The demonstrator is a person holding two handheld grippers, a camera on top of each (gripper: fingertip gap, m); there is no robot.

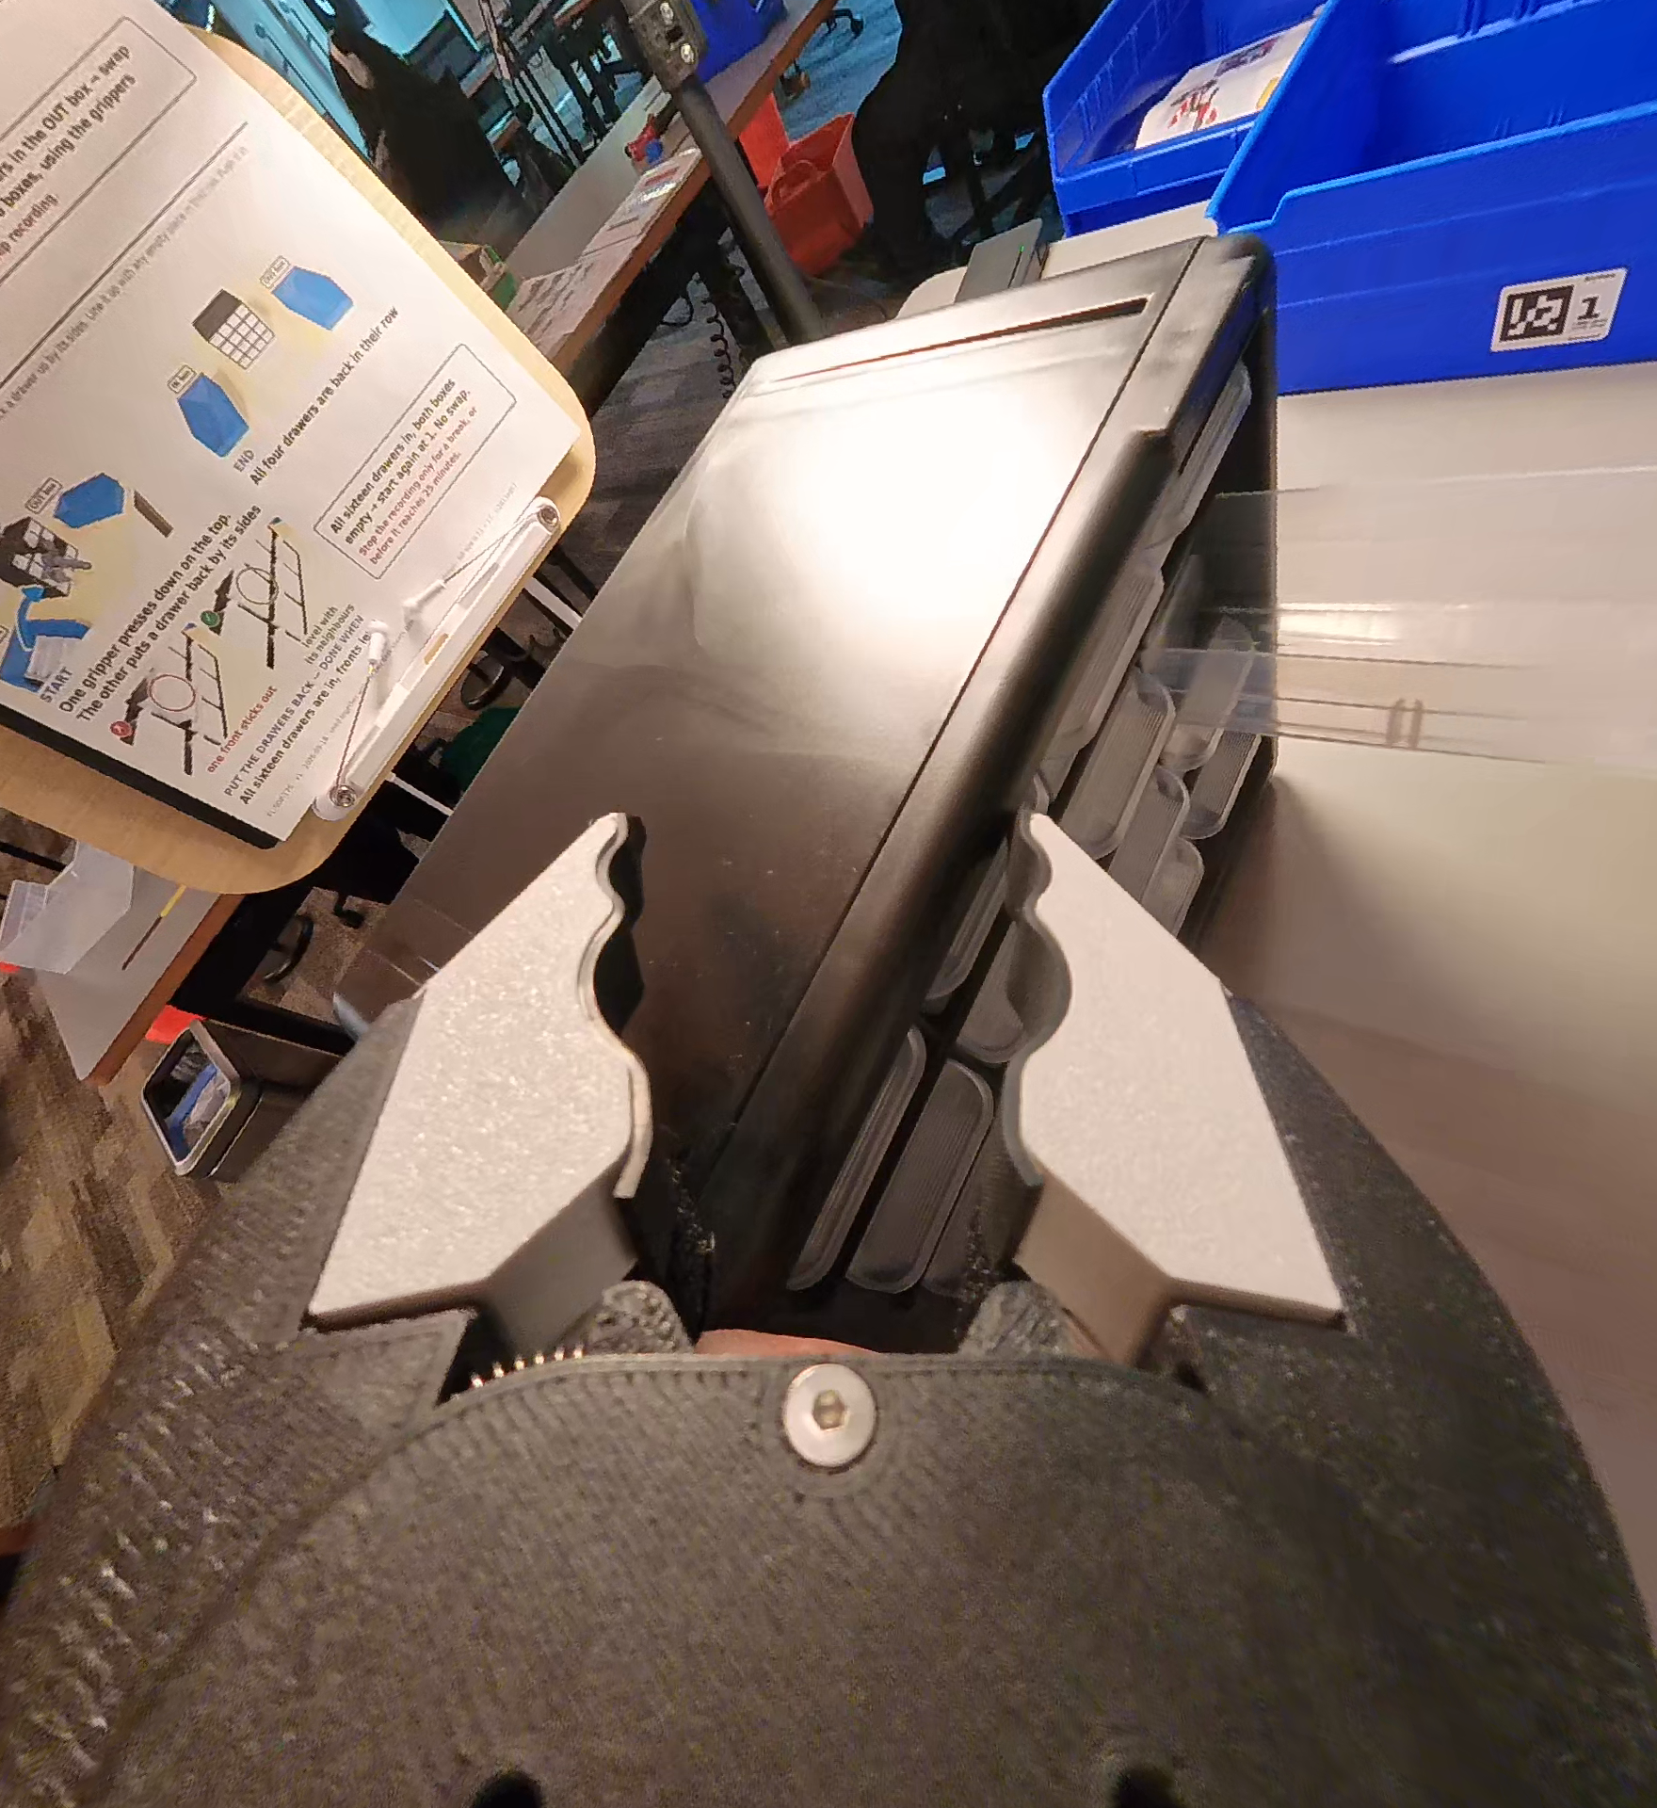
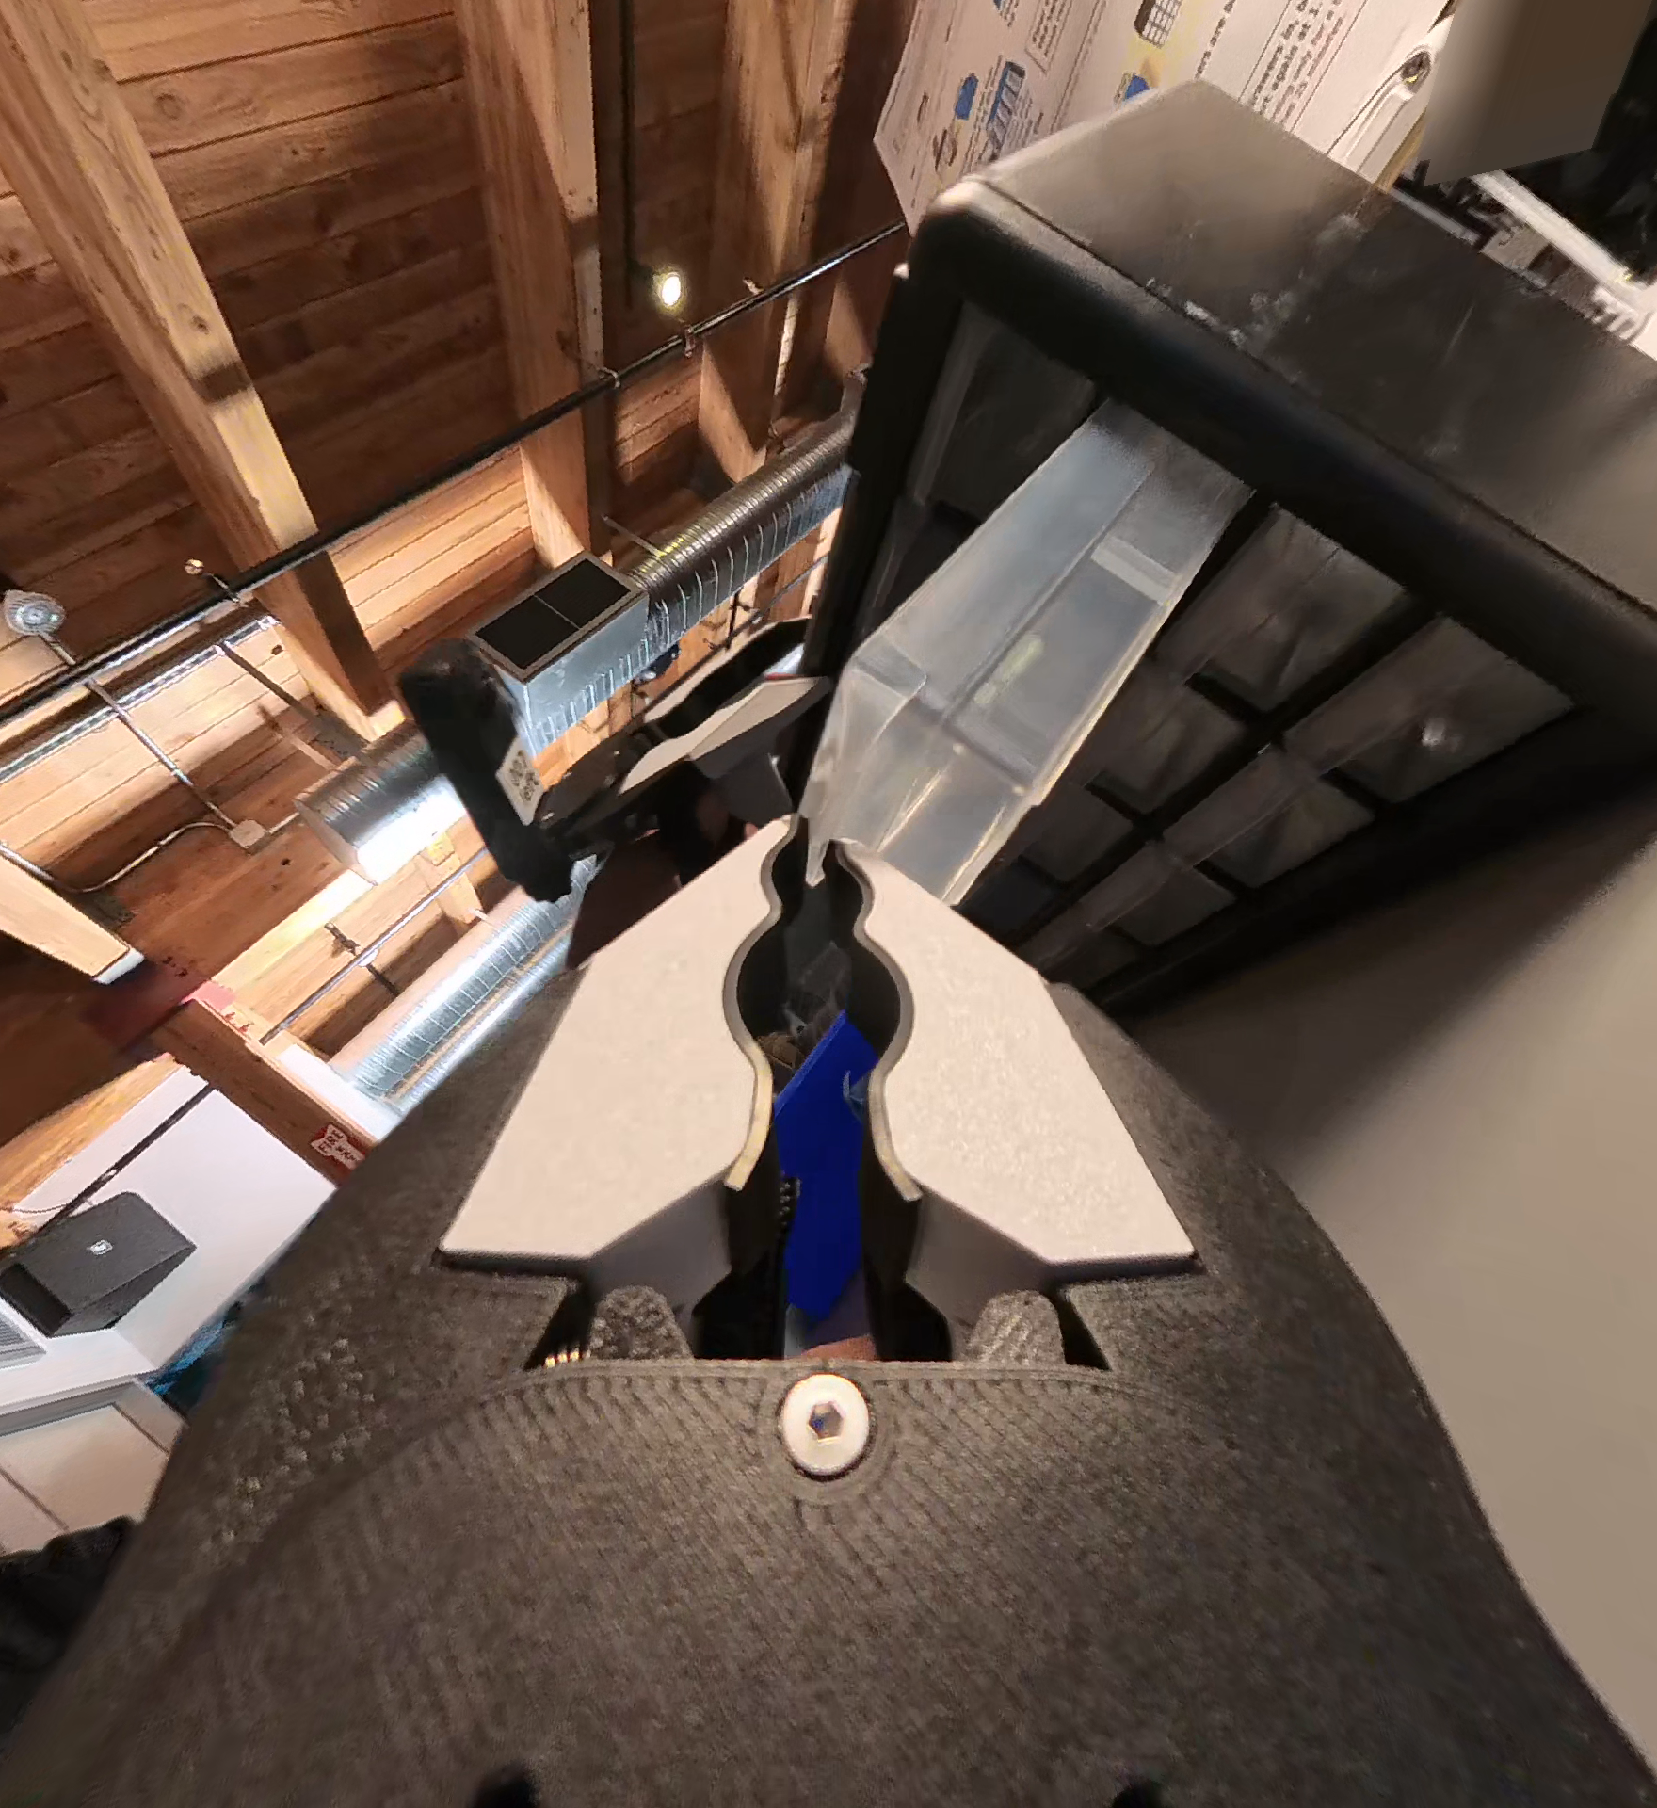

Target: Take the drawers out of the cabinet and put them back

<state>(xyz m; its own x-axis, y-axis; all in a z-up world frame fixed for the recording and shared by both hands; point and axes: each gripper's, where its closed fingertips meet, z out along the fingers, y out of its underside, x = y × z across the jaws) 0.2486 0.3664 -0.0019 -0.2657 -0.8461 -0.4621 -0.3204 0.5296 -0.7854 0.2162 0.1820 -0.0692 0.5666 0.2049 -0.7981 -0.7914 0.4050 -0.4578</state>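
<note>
The black cabinet (image 1: pixel 756 636) fills the middle of the left wrist view, seen from above its top panel. My left gripper (image 1: pixel 825 832) is open over the cabinet's top front edge, one finger on each side of the edge, and holds nothing. It also shows in the right wrist view (image 2: pixel 717 724), at the cabinet's top. A clear plastic drawer (image 2: pixel 1001 665) sticks far out of the cabinet (image 2: pixel 1294 323). My right gripper (image 2: pixel 813 851) is shut on the drawer's front lip. The same drawer (image 1: pixel 1441 626) shows blurred at the right of the left wrist view. Other clear drawers sit in their slots.
Two blue bins (image 1: pixel 1490 196) stand behind the cabinet on the pale table (image 1: pixel 1490 1027). A printed instruction sheet on a wooden board (image 1: pixel 169 391) stands to the left. Beyond the table's left edge are carpet, other tables and a red box. The right wrist view looks up at wooden ceiling beams and ducts.
</note>
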